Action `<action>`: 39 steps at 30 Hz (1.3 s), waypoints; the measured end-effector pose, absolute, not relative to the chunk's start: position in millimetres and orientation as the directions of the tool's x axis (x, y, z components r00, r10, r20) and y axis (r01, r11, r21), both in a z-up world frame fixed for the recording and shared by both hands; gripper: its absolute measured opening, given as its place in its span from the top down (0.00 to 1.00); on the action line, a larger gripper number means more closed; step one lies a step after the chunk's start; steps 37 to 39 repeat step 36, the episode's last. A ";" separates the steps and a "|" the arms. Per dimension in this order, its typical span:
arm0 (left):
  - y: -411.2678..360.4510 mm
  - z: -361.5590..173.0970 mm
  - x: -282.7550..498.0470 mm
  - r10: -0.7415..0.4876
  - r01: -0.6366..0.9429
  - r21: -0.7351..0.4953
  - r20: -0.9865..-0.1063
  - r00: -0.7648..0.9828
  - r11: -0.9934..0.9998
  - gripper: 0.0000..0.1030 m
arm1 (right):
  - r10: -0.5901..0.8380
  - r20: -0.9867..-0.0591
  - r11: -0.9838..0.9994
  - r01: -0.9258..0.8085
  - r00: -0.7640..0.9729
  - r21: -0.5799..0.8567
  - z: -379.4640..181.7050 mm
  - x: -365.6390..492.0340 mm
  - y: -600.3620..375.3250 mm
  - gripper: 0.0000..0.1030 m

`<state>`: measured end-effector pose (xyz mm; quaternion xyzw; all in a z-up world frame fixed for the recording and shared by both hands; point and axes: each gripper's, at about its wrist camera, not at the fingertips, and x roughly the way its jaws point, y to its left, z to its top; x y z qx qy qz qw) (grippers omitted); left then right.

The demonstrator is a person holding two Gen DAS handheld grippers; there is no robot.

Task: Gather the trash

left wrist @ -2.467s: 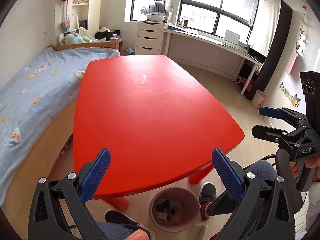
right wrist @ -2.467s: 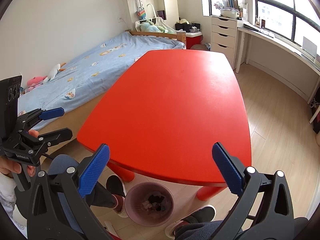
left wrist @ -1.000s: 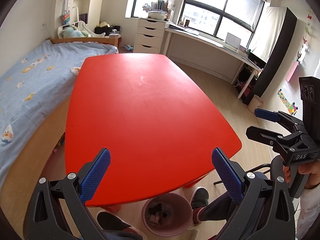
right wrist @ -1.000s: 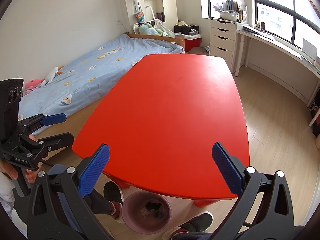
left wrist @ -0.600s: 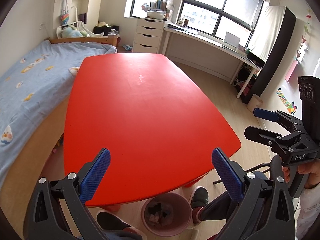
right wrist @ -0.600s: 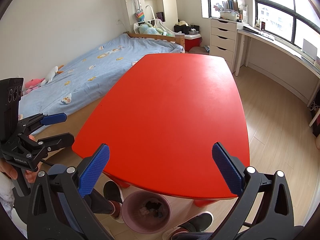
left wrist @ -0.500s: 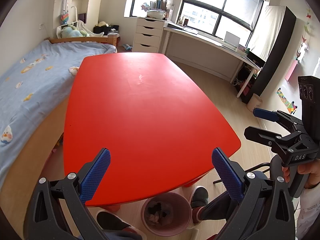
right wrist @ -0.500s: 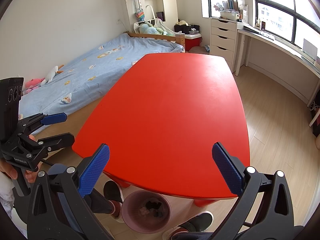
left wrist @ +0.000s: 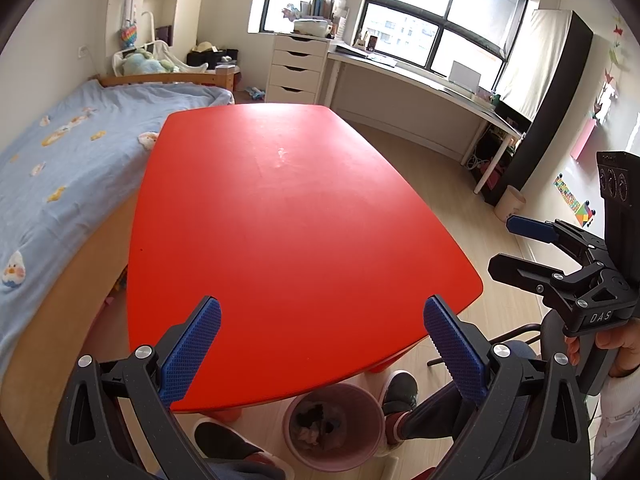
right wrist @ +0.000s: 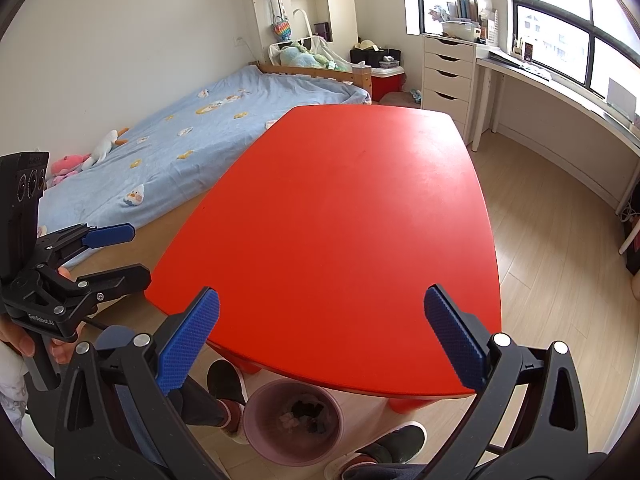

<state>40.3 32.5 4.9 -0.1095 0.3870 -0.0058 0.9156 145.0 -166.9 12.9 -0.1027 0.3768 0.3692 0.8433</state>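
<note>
Both the left hand-held gripper (left wrist: 320, 344) and right hand-held gripper (right wrist: 320, 340) hover wide and empty over the bare red counter (left wrist: 296, 216), so check its edges before stopping; the bin (right wrist: 294, 420) below its near edge holds scraps.

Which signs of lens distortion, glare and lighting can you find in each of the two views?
Left wrist view: black corners ring the fisheye image, the windows are blown out, and a pale sheen lies on the red table. Right wrist view: the desk edge bows, and daylight lights the room evenly.
</note>
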 end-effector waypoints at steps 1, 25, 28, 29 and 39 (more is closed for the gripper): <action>32.4 4.9 40.3 -0.096 -0.074 -0.206 -0.707 0.701 0.976 0.06 | 0.545 -0.712 0.707 -0.700 0.443 0.105 13.3 145.2 -166.8 0.03; 32.2 1.8 41.2 -0.096 -0.075 -0.207 -0.709 0.698 0.976 0.06 | 0.545 -0.713 0.706 -0.700 0.442 0.106 14.3 148.8 -166.3 0.03; 31.1 0.4 40.8 -0.092 -0.071 -0.197 -0.708 0.701 0.978 0.06 | 0.545 -0.713 0.706 -0.700 0.442 0.106 14.4 148.9 -166.2 0.03; 30.9 0.0 40.8 -0.091 -0.070 -0.195 -0.707 0.701 0.978 0.06 | 0.545 -0.713 0.706 -0.700 0.441 0.106 14.6 149.0 -166.3 0.03; 29.2 2.5 39.4 -0.057 -0.082 -0.162 -0.706 0.706 0.983 0.06 | 0.544 -0.713 0.706 -0.700 0.442 0.106 14.9 149.1 -166.1 0.03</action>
